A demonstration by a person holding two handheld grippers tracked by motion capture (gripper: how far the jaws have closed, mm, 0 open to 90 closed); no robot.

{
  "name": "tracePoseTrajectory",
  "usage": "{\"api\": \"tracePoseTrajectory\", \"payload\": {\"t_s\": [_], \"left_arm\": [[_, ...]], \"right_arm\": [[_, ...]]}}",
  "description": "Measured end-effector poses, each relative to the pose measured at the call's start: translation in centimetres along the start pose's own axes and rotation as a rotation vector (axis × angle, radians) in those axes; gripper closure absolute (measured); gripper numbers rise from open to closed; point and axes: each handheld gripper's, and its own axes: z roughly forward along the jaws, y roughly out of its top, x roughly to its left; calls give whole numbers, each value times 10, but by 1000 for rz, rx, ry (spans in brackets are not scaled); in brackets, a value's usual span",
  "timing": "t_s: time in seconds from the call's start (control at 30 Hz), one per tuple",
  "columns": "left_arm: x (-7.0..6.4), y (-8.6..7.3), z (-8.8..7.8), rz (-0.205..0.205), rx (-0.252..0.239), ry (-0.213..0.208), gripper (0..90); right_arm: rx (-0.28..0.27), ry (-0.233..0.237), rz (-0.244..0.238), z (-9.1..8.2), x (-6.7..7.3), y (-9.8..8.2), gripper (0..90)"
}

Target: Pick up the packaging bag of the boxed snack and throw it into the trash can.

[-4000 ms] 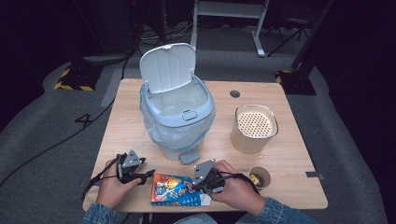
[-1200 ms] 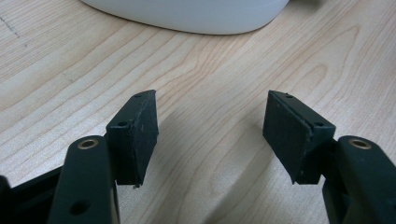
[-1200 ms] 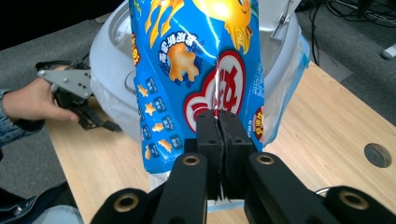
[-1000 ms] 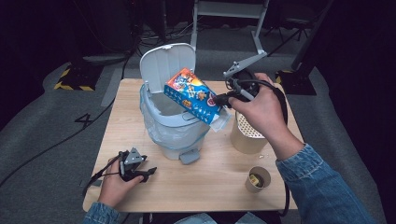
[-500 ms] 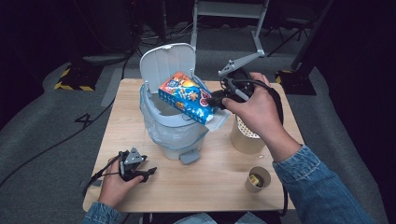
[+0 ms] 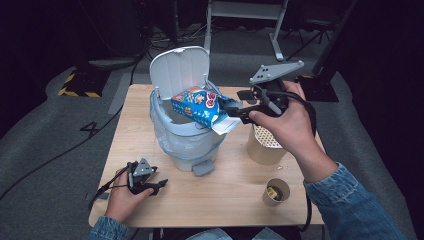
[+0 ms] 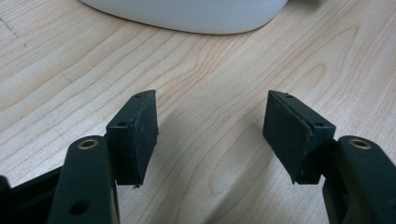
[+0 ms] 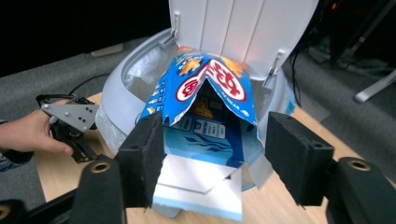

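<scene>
Wooden table (image 6: 225,200), dark room. The box (image 6: 197,106) sat at frame centre over the open bin (image 6: 186,140), seemingly released; right gripper (image 6: 235,107) jaws wide apart. Left gripper (image 6: 152,185), lower left, gaped empty. Drop nearly done.

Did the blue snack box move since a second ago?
Yes. The blue snack box has slid left and down, farther over the open bin, away from the perforated canister.

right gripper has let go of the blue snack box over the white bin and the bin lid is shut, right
Not quite: the lid stands open, as the high view shows. The right gripper, jaws apart, has the blue cardboard snack box resting over the white plastic bin.
</scene>
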Motion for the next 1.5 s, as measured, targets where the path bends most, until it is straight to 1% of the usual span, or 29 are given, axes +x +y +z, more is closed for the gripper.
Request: {"api": "tracePoseTrajectory", "payload": {"t_s": [0.03, 0.07, 0.1, 0.17, 0.2, 0.23, 0.27, 0.3, 0.33, 0.4, 0.43, 0.47, 0.53, 0.67, 0.77, 0.9, 0.93, 0.97, 1.0, 1.03, 1.07, 1.1, 1.17, 1.23, 1.27, 1.33, 1.37, 1.47, 1.5], "left_arm": [[0, 0, 0, 0, 0, 0, 359], [0, 0, 0, 1, 1, 0, 359], [0, 0, 0, 1, 1, 0, 359], [0, 0, 0, -3, 2, -4, 359], [0, 0, 0, 2, 3, -3, 359], [0, 0, 0, 1, 3, -3, 359], [0, 0, 0, -3, 2, -4, 359], [0, 0, 0, -3, 2, -4, 359], [0, 0, 0, -3, 3, -4, 359], [0, 0, 0, -3, 2, -4, 359], [0, 0, 0, -3, 3, -5, 359], [0, 0, 0, -3, 2, -5, 359], [0, 0, 0, -3, 2, -5, 359], [0, 0, 0, -2, 2, -4, 359], [0, 0, 0, -3, 3, -4, 359], [0, 0, 0, -3, 2, -5, 359], [0, 0, 0, -3, 2, -4, 359], [0, 0, 0, -3, 2, -4, 359], [0, 0, 0, -3, 2, -4, 359], [0, 0, 0, -3, 2, -4, 359], [0, 0, 0, -3, 2, -4, 359], [0, 0, 0, -3, 2, -3, 359], [0, 0, 0, -4, 4, -3, 359], [0, -1, -1, -2, 4, -5, 358], [0, -1, -1, -3, 4, -5, 358], [-1, -1, -1, -3, 4, -5, 358], [-1, -1, -1, -3, 4, -5, 358], [0, -1, -1, -4, 4, -6, 358], [0, -1, -1, -4, 4, -5, 358]], "right_arm": [[-12, -3, -7, -5, 0, -2, 368], [-25, -8, -11, -14, 0, -8, 369], [-26, -11, -6, -18, -1, -12, 371], [-21, -16, 5, -21, -2, -16, 370], [-13, -17, 14, -22, -3, -21, 370], [4, -10, 26, -20, -5, -31, 365], [9, -7, 28, -18, -6, -36, 351], [9, -7, 28, -18, -6, -36, 351], [7, 10, -1, -14, -4, -44, 343], [27, 8, -30, -8, 1, -52, 342], [27, 8, -30, -8, 1, -52, 342], [51, 11, -23, -2, 4, -58, 334], [58, 19, -13, 1, 4, -60, 334], [100, 21, 3, 17, -2, -72, 295], [88, 4, -15, 22, -4, -74, 269], [38, 7, -22, 25, -7, -70, 270], [29, 12, -19, 26, -7, -69, 298], [29, 12, -19, 26, -7, -69, 298], [4, 9, -25, 25, -6, -66, 365], [4, 9, -25, 25, -6, -66, 365], [-3, 1, -30, 25, -5, -65, 396], [-9, -4, -34, 25, -5, -63, 451], [-21, -10, -39, 24, -3, -60, 471], [-35, -8, -57, 22, -1, -57, 545], [-38, -11, -76, 21, 1, -55, 550], [-44, -3, -91, 20, 4, -54, 583], [-44, -3, -91, 20, 4, -54, 583], [-43, 29, -101, 20, 11, -52, 637], [-43, 34, -103, 21, 12, -51, 637]]}}
